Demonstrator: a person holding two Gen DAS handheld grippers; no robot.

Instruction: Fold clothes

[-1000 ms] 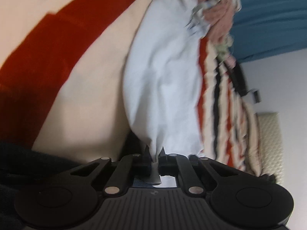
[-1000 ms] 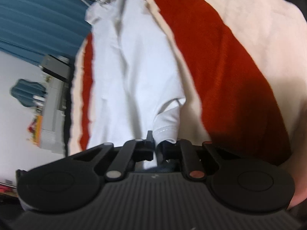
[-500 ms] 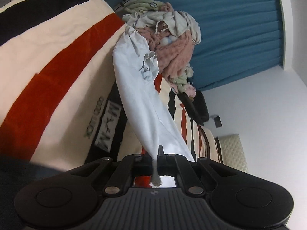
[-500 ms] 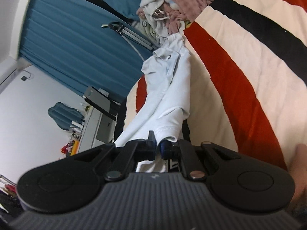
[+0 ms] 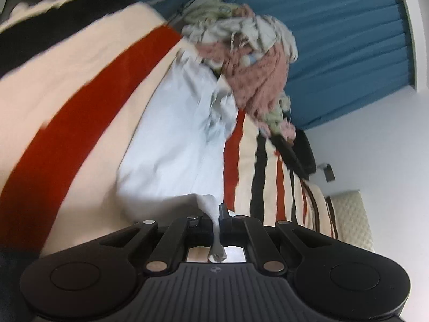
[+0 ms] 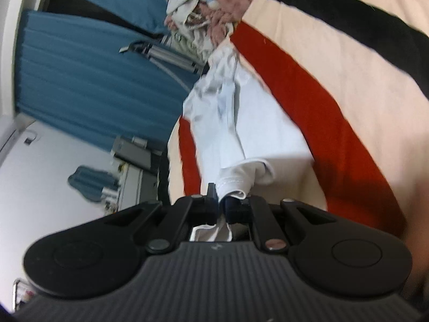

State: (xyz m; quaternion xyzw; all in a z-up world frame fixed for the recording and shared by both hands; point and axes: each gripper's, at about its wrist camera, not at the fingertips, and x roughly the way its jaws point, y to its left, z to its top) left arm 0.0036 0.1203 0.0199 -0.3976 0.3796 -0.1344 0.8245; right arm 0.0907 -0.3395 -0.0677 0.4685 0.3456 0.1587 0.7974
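A white garment (image 5: 177,134) stretches away from me over the striped blanket (image 5: 88,80). My left gripper (image 5: 216,213) is shut on one near corner of it, with cloth pinched between the jaws. My right gripper (image 6: 220,205) is shut on the other near corner, a hemmed edge of the same white garment (image 6: 241,123). The far end of the garment reaches the pile of clothes.
A pile of unfolded clothes (image 5: 252,61), pink and pale, lies at the far end of the blanket and also shows in the right wrist view (image 6: 211,2). Blue curtains (image 5: 348,43) hang behind. A white cabinet (image 6: 134,171) stands beside the bed.
Both grippers have come down with the garment; it was stretched in a narrow band above the blanket and now lies wider and lower over it.
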